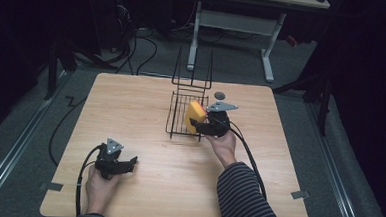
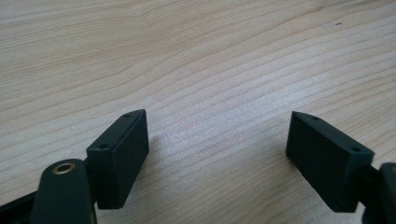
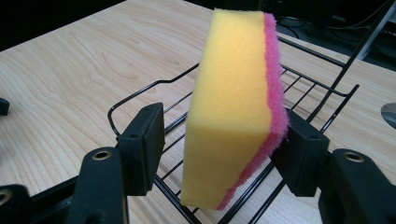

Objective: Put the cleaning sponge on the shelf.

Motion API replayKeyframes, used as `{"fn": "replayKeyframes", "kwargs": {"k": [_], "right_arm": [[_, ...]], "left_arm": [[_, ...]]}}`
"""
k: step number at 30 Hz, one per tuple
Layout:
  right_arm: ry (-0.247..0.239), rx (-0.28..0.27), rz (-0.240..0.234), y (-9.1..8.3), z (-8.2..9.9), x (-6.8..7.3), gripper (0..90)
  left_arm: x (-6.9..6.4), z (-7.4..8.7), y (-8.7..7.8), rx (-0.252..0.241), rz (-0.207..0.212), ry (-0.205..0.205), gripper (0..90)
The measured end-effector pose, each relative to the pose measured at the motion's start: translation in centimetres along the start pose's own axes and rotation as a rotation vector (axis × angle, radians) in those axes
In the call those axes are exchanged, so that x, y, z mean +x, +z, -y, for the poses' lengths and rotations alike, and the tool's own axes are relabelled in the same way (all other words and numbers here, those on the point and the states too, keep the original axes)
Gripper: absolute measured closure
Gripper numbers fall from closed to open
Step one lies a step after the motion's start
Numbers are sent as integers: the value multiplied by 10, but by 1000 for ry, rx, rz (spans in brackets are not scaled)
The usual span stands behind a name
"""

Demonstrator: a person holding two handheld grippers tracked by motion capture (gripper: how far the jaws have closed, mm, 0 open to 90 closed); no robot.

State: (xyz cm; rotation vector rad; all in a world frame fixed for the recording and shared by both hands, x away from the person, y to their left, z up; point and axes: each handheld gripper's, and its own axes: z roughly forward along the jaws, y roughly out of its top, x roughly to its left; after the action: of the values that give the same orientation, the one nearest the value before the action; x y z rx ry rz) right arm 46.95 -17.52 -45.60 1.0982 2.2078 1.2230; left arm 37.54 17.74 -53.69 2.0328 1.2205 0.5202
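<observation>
The right gripper [image 3: 219, 154] has its jaws spread wide around the sponge [image 3: 233, 102]; one touches the pink side, the other is apart. Sponge stands on edge in the wire rack [image 3: 303, 88], so placing looks approx. done; retreat is left. Left gripper [image 2: 217, 154] is spread, resting idle on the table [image 2: 210, 56]

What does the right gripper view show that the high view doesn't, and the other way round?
Right gripper view: the sponge has a pink layer against one jaw of the right claw, with a gap at the other jaw. High view: the left claw open low over the table, a striped sleeve, and a grey disc beyond the rack. Both: the yellow sponge upright at the rack's edge.
</observation>
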Motion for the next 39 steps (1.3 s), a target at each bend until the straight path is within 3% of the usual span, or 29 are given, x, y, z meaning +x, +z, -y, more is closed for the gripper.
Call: {"fn": "replayKeyframes", "kwargs": {"k": [13,17,23,27,39], "right_arm": [[5,-16,-10,-17,-2,0,299],[17,-49,-5,-31,1,-3,301],[18,-48,6,-48,4,-9,292],[30,-92,9,-64,7,-11,303],[50,-116,42,-96,15,-25,311]], "left_arm": [[0,0,0,0,0,0,218],[0,0,0,0,0,0,217],[0,0,0,0,0,0,218],[0,0,0,0,0,0,217],[0,0,0,-1,0,0,217]]}}
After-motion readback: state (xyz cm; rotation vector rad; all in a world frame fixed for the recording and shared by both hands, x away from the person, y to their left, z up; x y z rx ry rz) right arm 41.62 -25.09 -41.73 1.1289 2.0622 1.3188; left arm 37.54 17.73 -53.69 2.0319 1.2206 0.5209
